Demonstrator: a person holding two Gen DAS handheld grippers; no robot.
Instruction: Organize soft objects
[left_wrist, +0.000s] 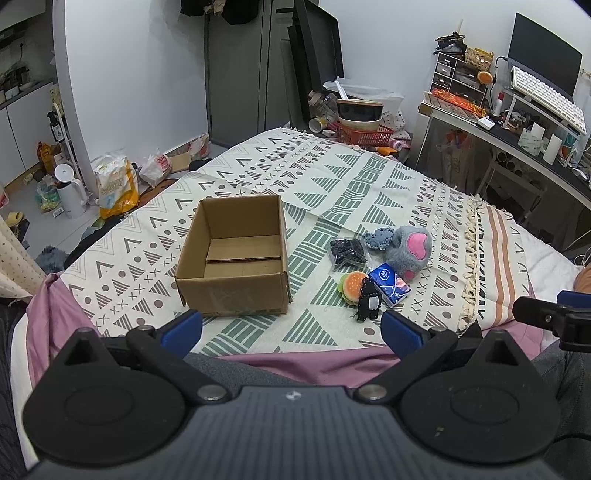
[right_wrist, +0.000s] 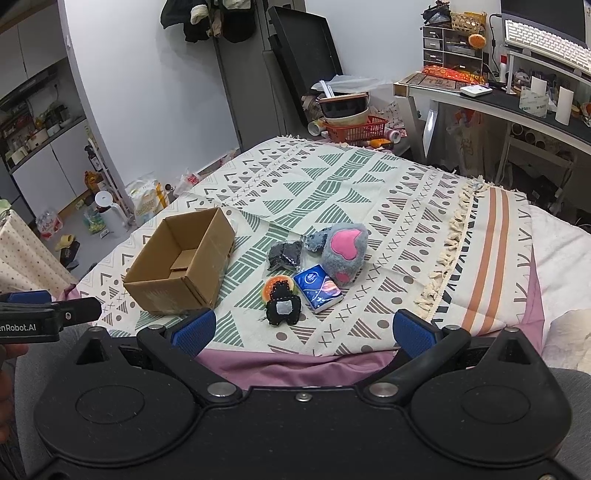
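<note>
An empty cardboard box (left_wrist: 236, 258) (right_wrist: 181, 269) stands open on the patterned bedspread. To its right lies a cluster of soft things: a grey plush paw with pink pads (left_wrist: 408, 251) (right_wrist: 343, 251), a small grey-blue plush (left_wrist: 378, 238) (right_wrist: 316, 240), a dark bagged item (left_wrist: 347, 251) (right_wrist: 284, 254), a blue tissue pack (left_wrist: 389, 284) (right_wrist: 317, 288), a burger toy (left_wrist: 352, 286) (right_wrist: 271, 288) and a black felt figure (left_wrist: 369, 302) (right_wrist: 282, 308). My left gripper (left_wrist: 291, 330) is open near the bed's front edge, in front of the box. My right gripper (right_wrist: 303, 330) is open, just short of the black figure.
The bedspread (left_wrist: 332, 173) covers a bed with a pink sheet (left_wrist: 295, 362) at the near edge. A desk (left_wrist: 517, 136) with keyboard and monitor stands at the right. Bags and a white kettle (left_wrist: 70, 192) sit on the floor at left. A red basket (left_wrist: 364, 134) is behind the bed.
</note>
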